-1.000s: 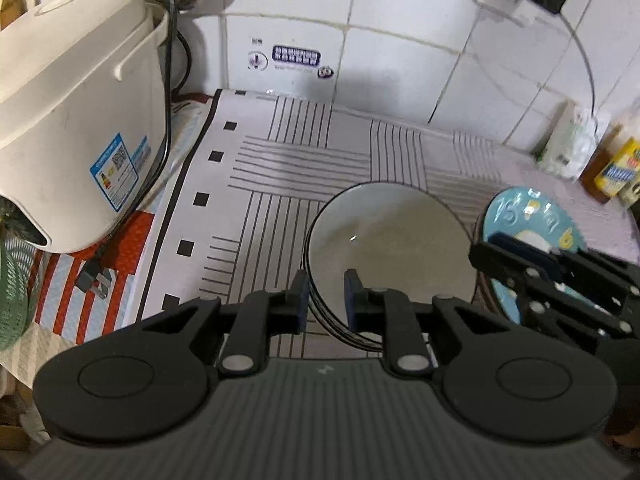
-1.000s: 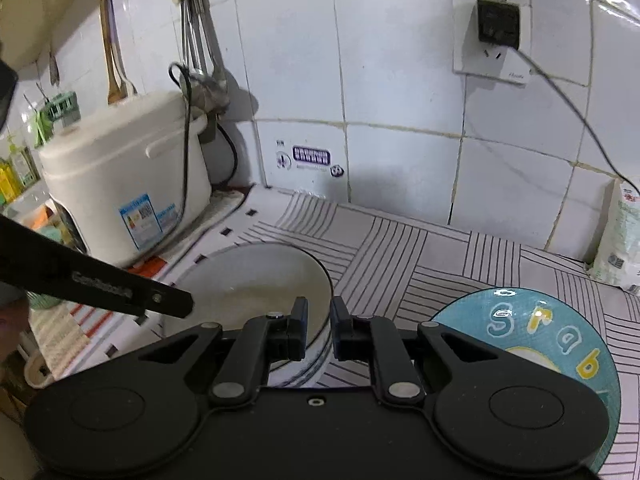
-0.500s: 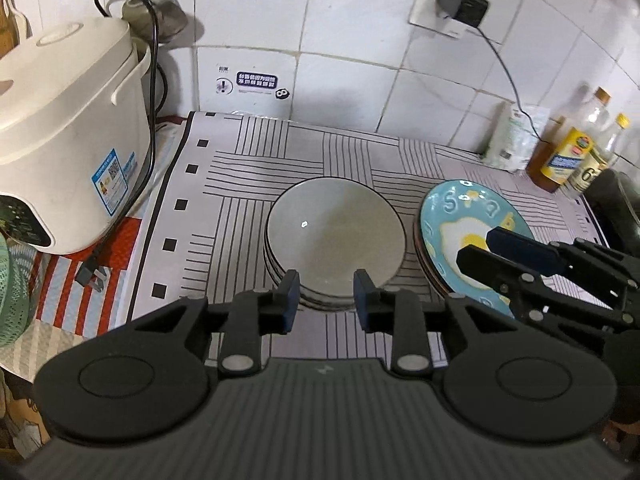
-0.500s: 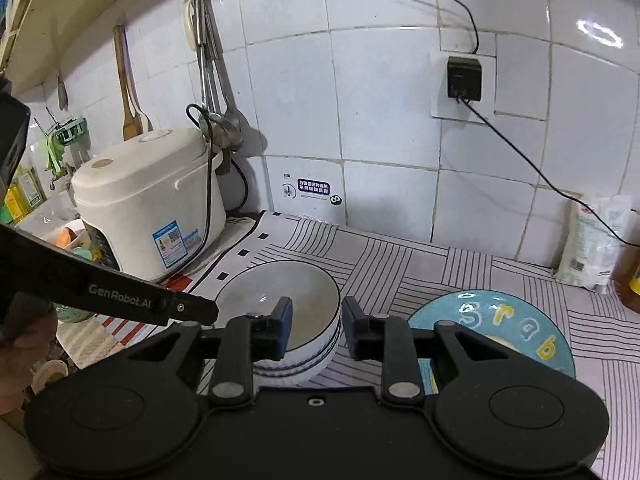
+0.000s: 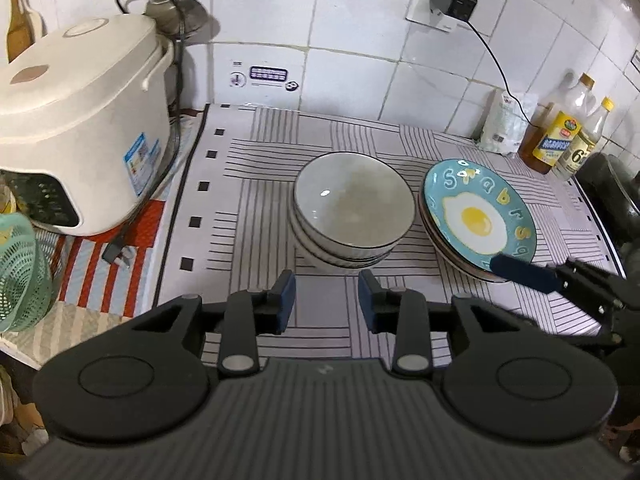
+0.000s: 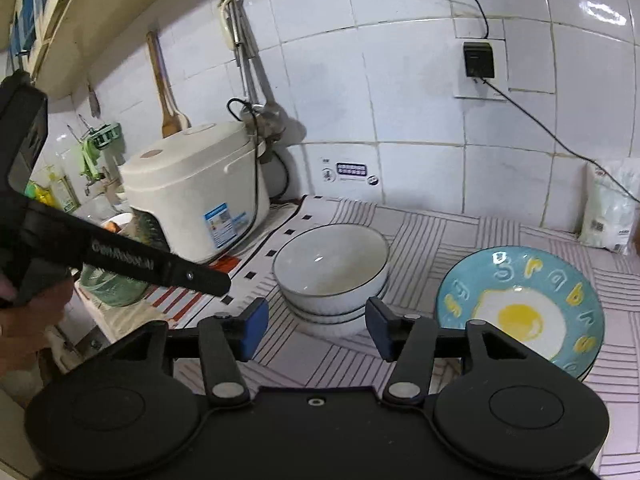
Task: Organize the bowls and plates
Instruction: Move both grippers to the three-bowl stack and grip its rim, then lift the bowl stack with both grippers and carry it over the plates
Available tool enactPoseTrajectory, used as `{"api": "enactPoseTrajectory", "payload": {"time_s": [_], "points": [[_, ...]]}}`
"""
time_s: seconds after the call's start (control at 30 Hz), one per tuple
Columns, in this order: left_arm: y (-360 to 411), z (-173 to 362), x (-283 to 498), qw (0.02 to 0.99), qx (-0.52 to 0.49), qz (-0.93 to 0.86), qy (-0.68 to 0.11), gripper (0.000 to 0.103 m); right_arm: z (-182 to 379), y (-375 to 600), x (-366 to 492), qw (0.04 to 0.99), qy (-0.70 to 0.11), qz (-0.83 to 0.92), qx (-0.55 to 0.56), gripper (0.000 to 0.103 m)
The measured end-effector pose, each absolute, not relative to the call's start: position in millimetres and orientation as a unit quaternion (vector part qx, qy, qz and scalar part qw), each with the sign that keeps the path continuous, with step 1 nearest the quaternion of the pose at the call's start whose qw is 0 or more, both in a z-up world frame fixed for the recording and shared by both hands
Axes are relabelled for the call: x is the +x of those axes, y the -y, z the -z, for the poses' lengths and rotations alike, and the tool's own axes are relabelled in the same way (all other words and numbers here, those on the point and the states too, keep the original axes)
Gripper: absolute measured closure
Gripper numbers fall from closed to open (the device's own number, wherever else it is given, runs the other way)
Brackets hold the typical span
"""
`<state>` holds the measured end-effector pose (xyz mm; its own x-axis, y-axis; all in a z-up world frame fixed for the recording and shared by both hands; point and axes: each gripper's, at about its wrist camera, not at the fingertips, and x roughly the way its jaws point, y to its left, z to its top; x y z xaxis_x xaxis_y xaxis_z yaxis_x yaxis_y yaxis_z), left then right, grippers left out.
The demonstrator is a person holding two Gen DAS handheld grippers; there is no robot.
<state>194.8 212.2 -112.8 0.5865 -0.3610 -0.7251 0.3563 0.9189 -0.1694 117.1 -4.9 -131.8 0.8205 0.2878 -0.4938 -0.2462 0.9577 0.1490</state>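
Observation:
A stack of white bowls (image 5: 354,206) (image 6: 332,268) with dark rims stands on the striped mat. Right beside it lies a stack of plates, the top one a blue plate (image 5: 478,214) (image 6: 520,308) printed with a fried egg and letters. My left gripper (image 5: 327,300) hangs in front of the bowls, clear of them; its jaws are opening and nothing is between them. My right gripper (image 6: 312,328) is also back from the bowls, its jaws opening wide and empty. One of its blue fingertips (image 5: 524,272) shows in the left wrist view over the near rim of the plates.
A white rice cooker (image 5: 80,120) (image 6: 196,188) stands at the left with its cord and plug on the counter. A green mesh basket (image 5: 20,276) is at the far left. Oil bottles (image 5: 560,132) and a white bag (image 6: 608,208) stand by the tiled wall at the right.
Both grippers have pulled back from the bowls and opened their jaws. The bowls and plates now look smaller and lie farther away; they have not moved.

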Motion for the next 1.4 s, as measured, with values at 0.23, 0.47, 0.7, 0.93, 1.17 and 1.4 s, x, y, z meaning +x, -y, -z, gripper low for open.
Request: {"api": "enactPoseTrajectory", "payload": {"time_s": [0.23, 0.47, 0.7, 0.93, 1.17, 1.4], "points": [[-225, 123, 196, 0.889, -0.020, 0.219, -0.401, 0.067, 161, -10, 114, 0.952, -0.266, -0.153, 0.016, 0.040], [-226, 135, 208, 0.890, -0.045, 0.231, -0.390, 0.063, 189, -31, 126, 0.954, -0.270, -0.124, -0.024, 0.030], [-223, 146, 237, 0.883, -0.084, 0.231, -0.399, 0.058, 220, -36, 153, 0.953, -0.278, -0.119, -0.010, 0.029], [-214, 174, 277, 0.877, -0.104, 0.216, -0.417, 0.057, 246, -39, 185, 0.947, -0.304, -0.105, 0.017, 0.028], [-204, 196, 301, 0.867, -0.125, 0.218, -0.430, 0.059, 252, -35, 211, 0.948, -0.300, -0.096, 0.042, 0.015], [-196, 213, 318, 0.861, -0.135, 0.218, -0.439, 0.061, 258, -40, 226, 0.953, -0.288, -0.087, 0.032, 0.013]]}}
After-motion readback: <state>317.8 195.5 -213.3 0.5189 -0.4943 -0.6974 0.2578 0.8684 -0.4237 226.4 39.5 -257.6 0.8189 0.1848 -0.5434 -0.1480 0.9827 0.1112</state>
